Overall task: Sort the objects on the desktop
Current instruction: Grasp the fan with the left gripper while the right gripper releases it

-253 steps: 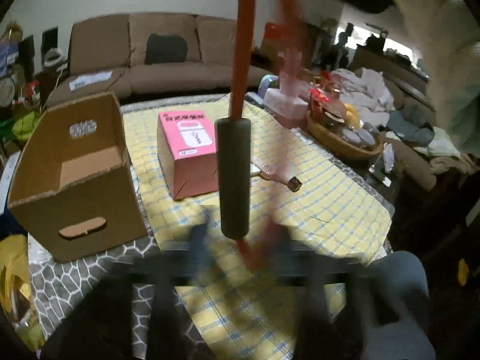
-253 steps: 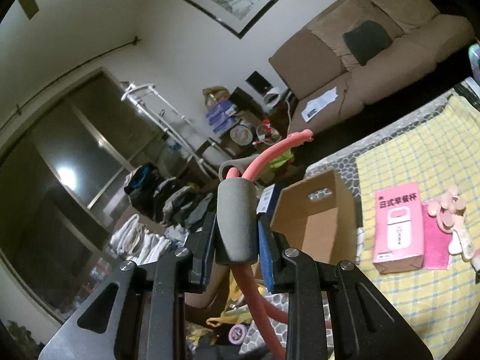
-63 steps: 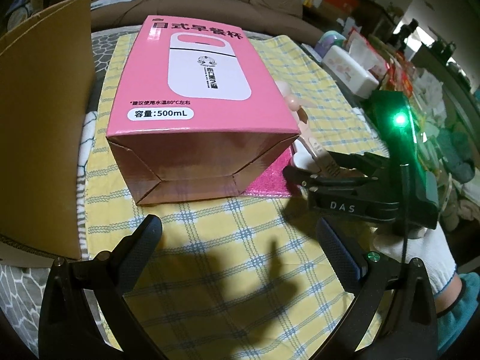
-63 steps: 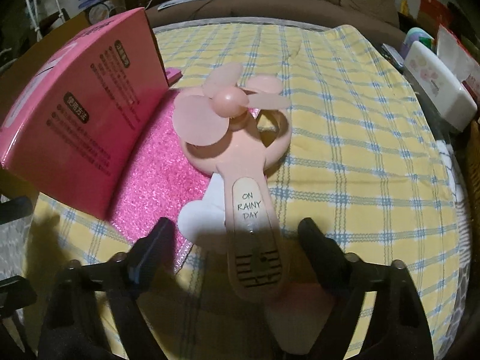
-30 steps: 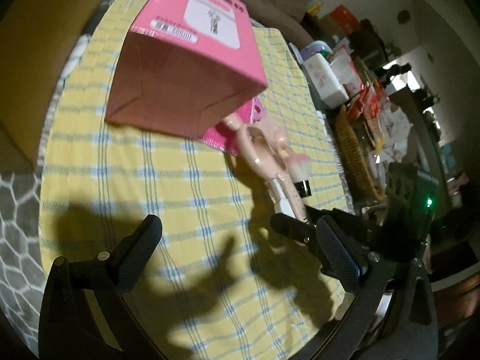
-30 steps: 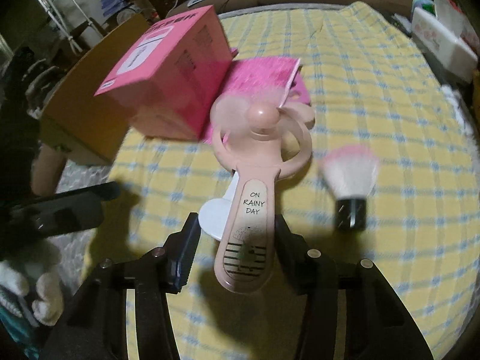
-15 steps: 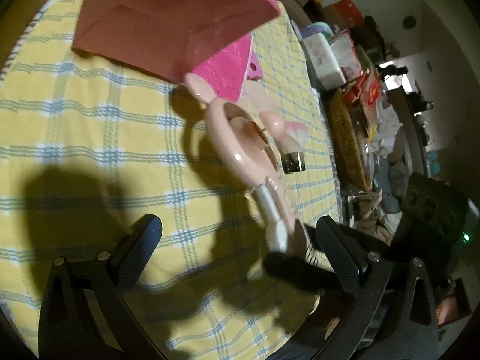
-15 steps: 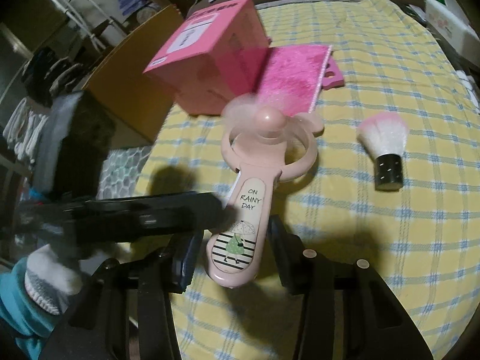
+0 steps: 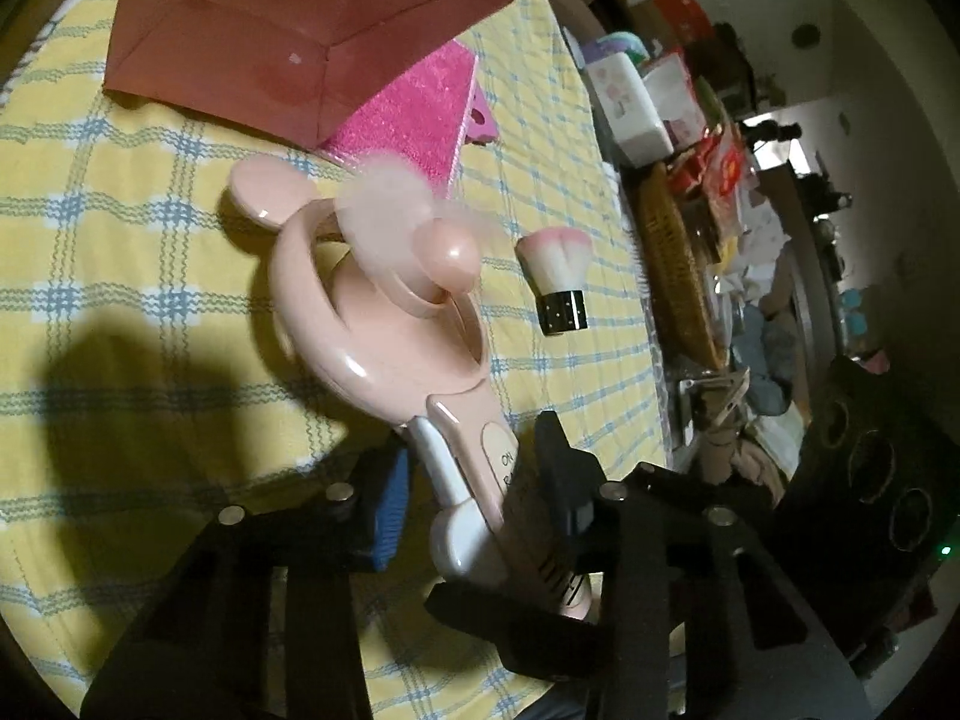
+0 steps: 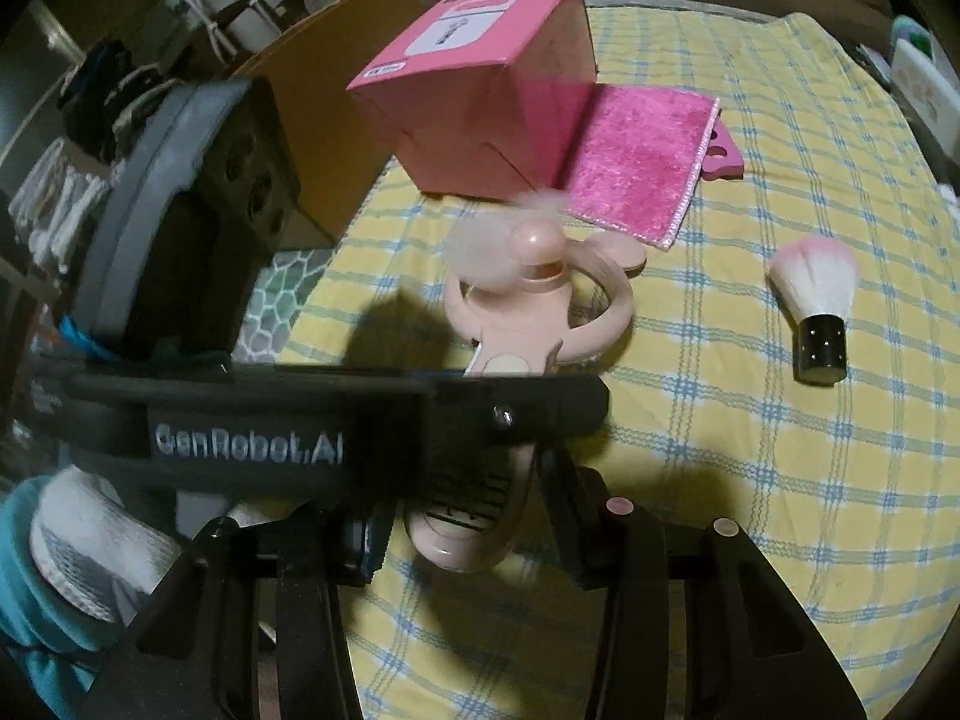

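A pink hand fan (image 9: 372, 324) with round ears hangs tilted over the yellow checked cloth (image 9: 120, 240). My right gripper (image 10: 468, 528) is shut on the bottom end of its handle. My left gripper (image 9: 474, 480) comes in from the side higher up the handle. Its jaws are closing, with the handle and the white lever (image 9: 450, 492) between them and the pads against both. In the right wrist view one left finger (image 10: 360, 420) crosses in front of the fan (image 10: 540, 300). The blades are blurred.
A pink-tipped makeup brush (image 10: 813, 312) lies on the cloth to the right. A pink carton (image 10: 480, 60) stands on a pink cloth (image 10: 636, 162), with a cardboard box (image 10: 324, 108) behind. A wicker basket (image 9: 672, 264) and a tissue box (image 9: 624, 102) sit at the table's far side.
The left jaws, wide open before, have come in around the fan's handle. The right gripper has brought the fan closer to the left gripper, which now crosses the right wrist view.
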The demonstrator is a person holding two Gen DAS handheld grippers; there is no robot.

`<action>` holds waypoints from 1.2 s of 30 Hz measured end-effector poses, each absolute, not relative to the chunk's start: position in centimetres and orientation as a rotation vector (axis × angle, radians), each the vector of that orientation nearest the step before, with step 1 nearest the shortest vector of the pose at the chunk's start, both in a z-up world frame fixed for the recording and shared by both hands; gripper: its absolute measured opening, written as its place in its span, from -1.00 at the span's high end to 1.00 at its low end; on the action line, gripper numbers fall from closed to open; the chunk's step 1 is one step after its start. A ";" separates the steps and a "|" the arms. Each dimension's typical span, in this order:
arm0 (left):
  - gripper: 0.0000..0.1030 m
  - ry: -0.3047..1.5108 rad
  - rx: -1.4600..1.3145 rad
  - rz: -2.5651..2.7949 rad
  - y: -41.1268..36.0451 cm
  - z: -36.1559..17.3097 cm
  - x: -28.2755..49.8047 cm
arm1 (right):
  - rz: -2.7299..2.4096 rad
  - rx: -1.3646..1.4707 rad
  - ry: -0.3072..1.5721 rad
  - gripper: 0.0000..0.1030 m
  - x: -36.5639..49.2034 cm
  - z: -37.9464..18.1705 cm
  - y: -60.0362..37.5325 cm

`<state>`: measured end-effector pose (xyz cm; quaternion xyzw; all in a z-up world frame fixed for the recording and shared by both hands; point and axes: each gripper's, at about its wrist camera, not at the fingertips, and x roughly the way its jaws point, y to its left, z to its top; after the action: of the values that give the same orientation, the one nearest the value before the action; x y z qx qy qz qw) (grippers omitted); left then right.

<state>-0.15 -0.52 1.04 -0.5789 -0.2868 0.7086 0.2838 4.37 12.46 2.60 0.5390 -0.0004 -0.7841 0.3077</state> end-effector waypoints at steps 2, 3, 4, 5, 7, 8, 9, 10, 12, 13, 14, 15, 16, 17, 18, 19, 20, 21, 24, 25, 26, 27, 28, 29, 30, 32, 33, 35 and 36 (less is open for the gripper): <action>0.31 -0.780 -1.542 1.896 -0.8 1.1 -0.1 | -2.072 1.424 -0.020 0.12 4.3 2.6 12.5; 0.31 -0.789 -1.541 1.896 -0.9 1.2 -0.1 | -2.070 1.420 -0.026 0.12 4.3 2.7 12.5; 0.31 -0.793 -1.538 1.897 -0.9 1.4 0.0 | -2.073 1.417 -0.024 0.12 4.4 2.8 12.5; 0.31 -0.791 -1.532 1.900 -1.0 1.5 0.0 | -2.077 1.414 -0.020 0.12 4.4 2.9 12.4; 0.31 -0.779 -1.513 1.913 -1.1 2.2 0.2 | -2.087 1.406 -0.023 0.12 4.4 3.2 12.3; 0.32 -0.782 -1.505 1.916 -1.3 2.5 0.2 | -2.090 1.401 -0.026 0.12 4.4 3.4 12.3; 0.32 -0.785 -1.494 1.919 -1.5 2.9 0.2 | -2.096 1.390 -0.030 0.12 4.5 3.7 12.3; 0.32 -0.789 -1.480 1.924 -1.7 3.3 0.3 | -2.101 1.381 -0.033 0.12 4.5 4.1 12.3; 0.32 -0.777 -1.446 1.937 -1.9 4.4 0.6 | -2.114 1.362 -0.034 0.12 4.6 4.8 12.1; 0.32 -0.763 -1.430 1.945 -1.9 5.0 0.8 | -2.123 1.349 -0.032 0.12 4.8 5.4 12.0; 0.31 -0.749 -1.411 1.953 -2.0 5.7 0.9 | -2.128 1.341 -0.030 0.12 5.0 5.8 12.0; 0.32 -0.737 -1.394 1.960 -2.1 6.4 1.1 | -2.137 1.331 -0.025 0.17 5.3 6.2 11.8; 0.35 -0.729 -1.377 1.967 -2.2 7.1 1.3 | -2.143 1.323 -0.010 0.18 5.6 6.8 11.5; 0.37 -0.721 -1.353 1.971 -2.4 8.0 1.6 | -2.147 1.316 -0.003 0.18 5.8 7.2 11.3; 0.38 -0.717 -1.339 1.968 -2.4 8.5 1.7 | -2.152 1.309 0.006 0.19 6.1 7.5 11.1; 0.41 -0.705 -1.330 1.971 -2.5 9.1 1.9 | -2.160 1.301 0.021 0.19 6.5 7.9 10.8; 0.44 -0.690 -1.324 1.981 -2.5 9.6 2.1 | -2.166 1.294 0.035 0.19 6.7 8.3 10.5; 0.44 -0.679 -1.314 1.989 -2.7 10.1 2.2 | -2.176 1.290 0.055 0.19 7.0 8.6 10.2; 0.43 -0.701 -1.282 1.985 -3.4 11.0 2.7 | -2.196 1.269 0.071 0.19 7.6 9.7 9.7; 0.43 -0.703 -1.277 1.987 -3.5 11.3 2.8 | -2.198 1.265 0.072 0.19 7.7 9.9 9.7; 0.43 -0.699 -1.265 1.992 -3.7 11.7 3.0 | -2.201 1.261 0.081 0.19 7.9 10.3 9.5; 0.43 -0.697 -1.256 1.997 -3.9 12.0 3.1 | -2.203 1.257 0.088 0.20 8.1 10.6 9.3; 0.43 -0.698 -1.245 2.002 -4.1 12.3 3.2 | -2.204 1.253 0.090 0.19 8.2 10.9 9.1; 0.43 -0.702 -1.232 2.006 -4.4 12.7 3.4 | -2.205 1.247 0.091 0.19 8.4 11.3 8.9; 0.43 -0.707 -1.223 2.009 -4.6 13.0 3.5 | -2.207 1.240 0.091 0.19 8.6 11.7 8.7; 0.43 -0.712 -1.203 2.020 -5.3 13.7 3.8 | -2.208 1.227 0.089 0.19 8.7 12.2 8.4; 0.43 -0.714 -1.191 2.028 -5.8 14.0 4.0 | -2.208 1.219 0.087 0.19 8.8 12.7 8.1; 0.43 -0.719 -1.170 2.044 -6.8 14.8 4.1 | -2.211 1.204 0.094 0.20 8.9 13.4 7.5; 0.43 -0.724 -1.163 2.050 -7.1 15.0 4.2 | -2.212 1.196 0.104 0.20 8.8 13.8 7.0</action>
<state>4.16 -7.14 15.03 -0.4450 -0.2772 0.7843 0.3316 8.84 7.01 13.84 0.4520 0.0392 -0.8365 0.3073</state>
